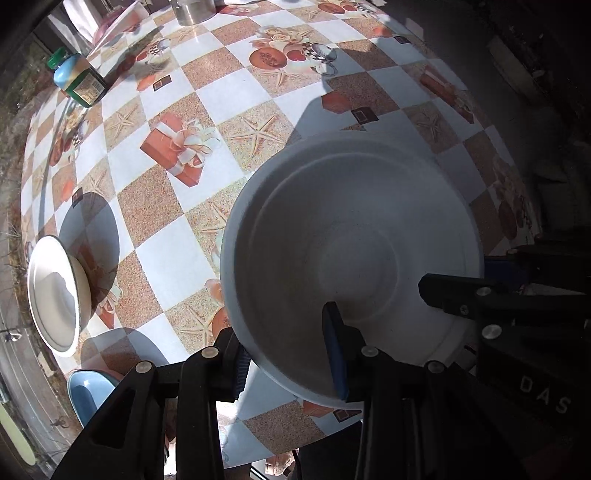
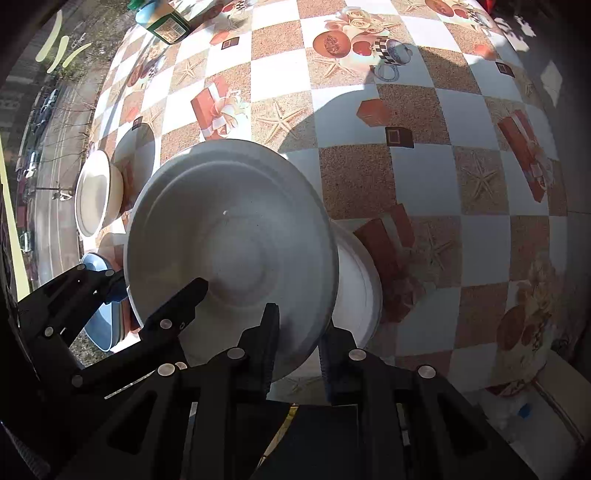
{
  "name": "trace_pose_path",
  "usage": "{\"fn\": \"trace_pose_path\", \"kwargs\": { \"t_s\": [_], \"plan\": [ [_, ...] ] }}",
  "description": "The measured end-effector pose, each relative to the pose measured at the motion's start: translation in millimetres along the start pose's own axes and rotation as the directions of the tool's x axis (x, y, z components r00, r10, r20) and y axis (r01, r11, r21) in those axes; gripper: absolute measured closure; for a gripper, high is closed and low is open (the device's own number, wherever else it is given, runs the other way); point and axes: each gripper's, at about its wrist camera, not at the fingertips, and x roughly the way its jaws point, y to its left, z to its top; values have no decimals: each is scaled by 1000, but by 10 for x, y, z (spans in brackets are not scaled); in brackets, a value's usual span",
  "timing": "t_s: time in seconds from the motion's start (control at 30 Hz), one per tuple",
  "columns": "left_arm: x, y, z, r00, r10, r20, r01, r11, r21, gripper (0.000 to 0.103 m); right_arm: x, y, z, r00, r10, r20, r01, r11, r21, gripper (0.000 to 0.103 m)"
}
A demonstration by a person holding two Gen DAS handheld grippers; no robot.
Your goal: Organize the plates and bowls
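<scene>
A large white plate (image 1: pixel 351 236) is held tilted above the checked tablecloth. My left gripper (image 1: pixel 291 354) is shut on its near rim, one finger under it and one inside. My right gripper (image 2: pixel 297 347) is shut on the opposite rim of the same plate (image 2: pixel 229 236); it also shows in the left wrist view (image 1: pixel 454 291). A second white plate (image 2: pixel 360 291) lies under the held one. A cream bowl (image 1: pixel 55 291) sits at the table's left edge, also in the right wrist view (image 2: pixel 94 192). A blue bowl (image 1: pixel 86 391) sits near it.
A dark bottle with a green cap (image 1: pixel 79 77) lies at the far left of the table (image 1: pixel 162 206). A metal pot (image 1: pixel 192 11) stands at the far edge. The table's edge drops off at the right (image 2: pixel 569 258).
</scene>
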Motion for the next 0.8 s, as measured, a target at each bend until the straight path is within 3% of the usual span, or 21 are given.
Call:
{"fn": "trace_pose_path", "kwargs": {
  "t_s": [0.17,0.23,0.3,0.43,0.47,0.53,0.8],
  "plan": [
    [114,-142,19,1000,16,-26,-14,998,58,60,125,-124,-83,1000,-9,-20,11,998,68,81],
    [122,-160,6,999,43,-31,-41,996,76,48,190,-152,-83,999,-18,-32,21,996,89,81],
    [93,-116,-12,999,40,-22,-38,997,66,28,240,-181,-82,999,-26,-43,30,994,109,81],
    [31,55,-81,1000,-1,-19,2,1000,17,25,283,-179,-50,996,-67,-56,73,989,128,80],
    [20,105,-108,1000,-3,-17,3,1000,6,24,290,-190,-41,996,-68,-58,76,987,140,76],
    [-3,221,-178,1000,-3,-17,3,1000,-20,24,258,-235,-41,996,-77,-43,83,984,159,25],
    [-140,813,-372,999,33,21,-29,983,-180,24,156,-141,115,994,-112,-6,111,980,165,25]
  ]
}}
